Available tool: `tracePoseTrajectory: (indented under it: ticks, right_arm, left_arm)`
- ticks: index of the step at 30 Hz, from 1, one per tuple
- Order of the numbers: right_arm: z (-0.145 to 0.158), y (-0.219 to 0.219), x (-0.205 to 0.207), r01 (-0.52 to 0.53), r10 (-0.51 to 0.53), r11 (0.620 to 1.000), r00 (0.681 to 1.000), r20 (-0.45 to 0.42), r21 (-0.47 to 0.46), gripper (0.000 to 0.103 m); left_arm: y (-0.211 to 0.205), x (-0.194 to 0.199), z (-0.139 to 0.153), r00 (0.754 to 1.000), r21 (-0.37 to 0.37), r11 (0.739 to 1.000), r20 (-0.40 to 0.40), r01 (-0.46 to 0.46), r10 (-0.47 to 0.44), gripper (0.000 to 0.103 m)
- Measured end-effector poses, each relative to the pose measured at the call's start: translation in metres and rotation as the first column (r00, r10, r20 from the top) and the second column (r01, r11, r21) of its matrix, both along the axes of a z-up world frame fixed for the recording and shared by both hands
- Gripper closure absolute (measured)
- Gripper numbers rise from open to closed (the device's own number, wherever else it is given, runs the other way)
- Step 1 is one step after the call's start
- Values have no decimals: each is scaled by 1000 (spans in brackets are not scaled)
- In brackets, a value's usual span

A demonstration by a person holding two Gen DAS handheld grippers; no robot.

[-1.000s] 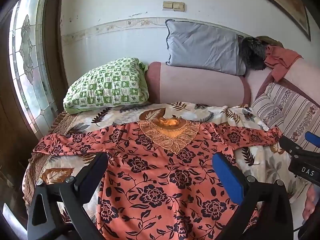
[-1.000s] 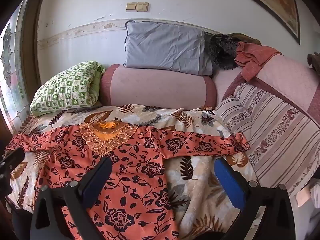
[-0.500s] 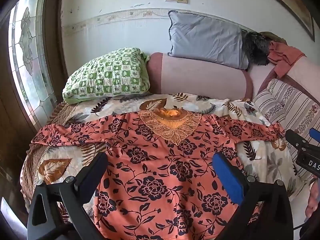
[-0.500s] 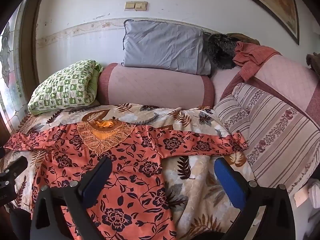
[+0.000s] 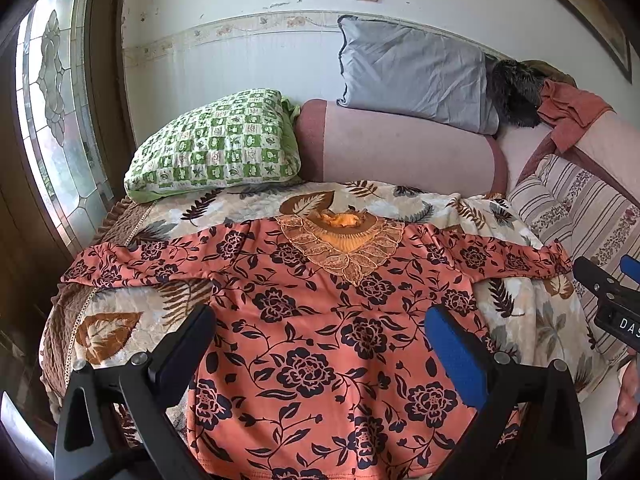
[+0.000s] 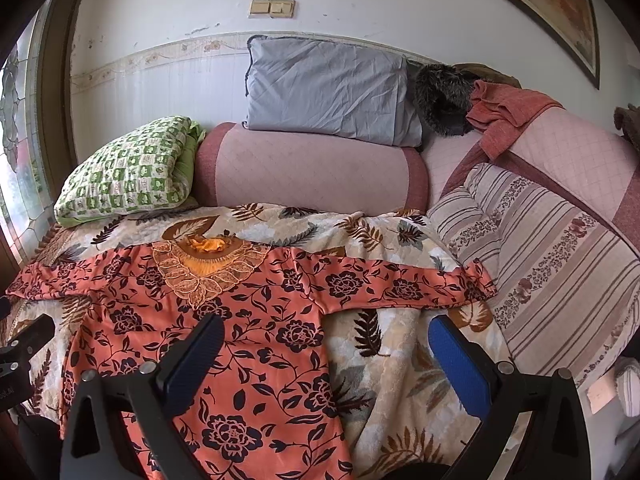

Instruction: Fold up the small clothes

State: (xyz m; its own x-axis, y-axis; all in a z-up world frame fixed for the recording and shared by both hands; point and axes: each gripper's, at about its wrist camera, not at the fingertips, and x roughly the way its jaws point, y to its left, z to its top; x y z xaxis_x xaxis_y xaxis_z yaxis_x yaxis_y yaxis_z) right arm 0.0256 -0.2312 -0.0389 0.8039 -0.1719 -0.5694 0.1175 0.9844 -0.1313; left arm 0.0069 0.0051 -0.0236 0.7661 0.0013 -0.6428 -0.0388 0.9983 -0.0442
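One orange floral dress, spread flat and face up on a leaf-print blanket, both sleeves stretched out to the sides, lace collar toward the pillows. Three cushions at the far end: one green checked pillow, one pink bolster, one grey pillow propped on the bolster. One striped cushion off to the right, one rust cloth draped above it. Two grippers, both above the near part of the dress. Left gripper spread wide, clasping nothing, fingers hovering over the skirt. Right gripper equally wide apart and empty, left finger over the dress's right edge, blue-padded finger over bare blanket. Contact with the fabric impossible to judge.
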Motion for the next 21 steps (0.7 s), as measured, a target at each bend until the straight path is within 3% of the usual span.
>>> tracePoseTrajectory:
  ticks: [21]
  right_arm:
    - [-6, -2, 8, 7, -7, 1000, 1000, -21, -2, 0]
  left_arm:
    - [-8, 7, -7, 1000, 9, 1000, -22, 20, -20, 0]
